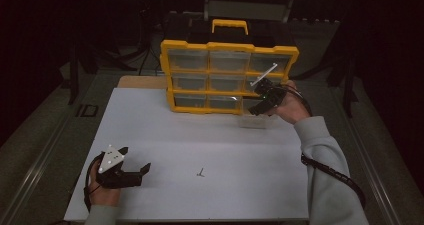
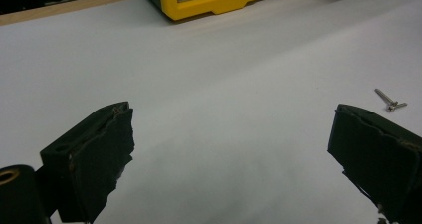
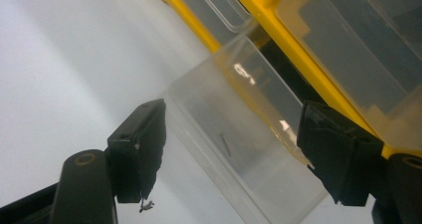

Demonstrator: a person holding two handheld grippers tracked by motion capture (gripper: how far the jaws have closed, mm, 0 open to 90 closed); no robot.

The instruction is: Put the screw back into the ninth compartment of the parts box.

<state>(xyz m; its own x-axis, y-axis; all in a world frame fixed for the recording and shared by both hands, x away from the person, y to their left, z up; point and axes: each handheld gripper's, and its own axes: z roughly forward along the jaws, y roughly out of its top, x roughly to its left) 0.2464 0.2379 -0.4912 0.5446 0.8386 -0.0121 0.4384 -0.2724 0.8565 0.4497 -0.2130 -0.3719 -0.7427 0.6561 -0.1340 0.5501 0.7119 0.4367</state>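
The left tool (image 1: 134,171) rests low on the white bench (image 1: 210,145) near its front left corner, jaws spread wide with nothing between them. Just off its right jaw, a little ahead of it, a small screw (image 2: 390,100) lies flat on the bench — apart from the jaw, untouched. Farther ahead of this tool, across bare white surface, stands the yellow organizer (image 1: 227,77) with its rows of clear drawers and a yellow handle on top.

At the organizer's lower right corner the right tool (image 1: 261,106) hangs tilted down over a clear drawer (image 1: 253,120) that sits on the bench just in front of the cabinet. Its jaws stand wide and grip nothing — the drawer lies below and between them in the right gripper view, with a thin dark screw (image 3: 225,144) resting on its floor. A tiny bit of metal sits by the tip of this tool's left jaw; what it is cannot be told.
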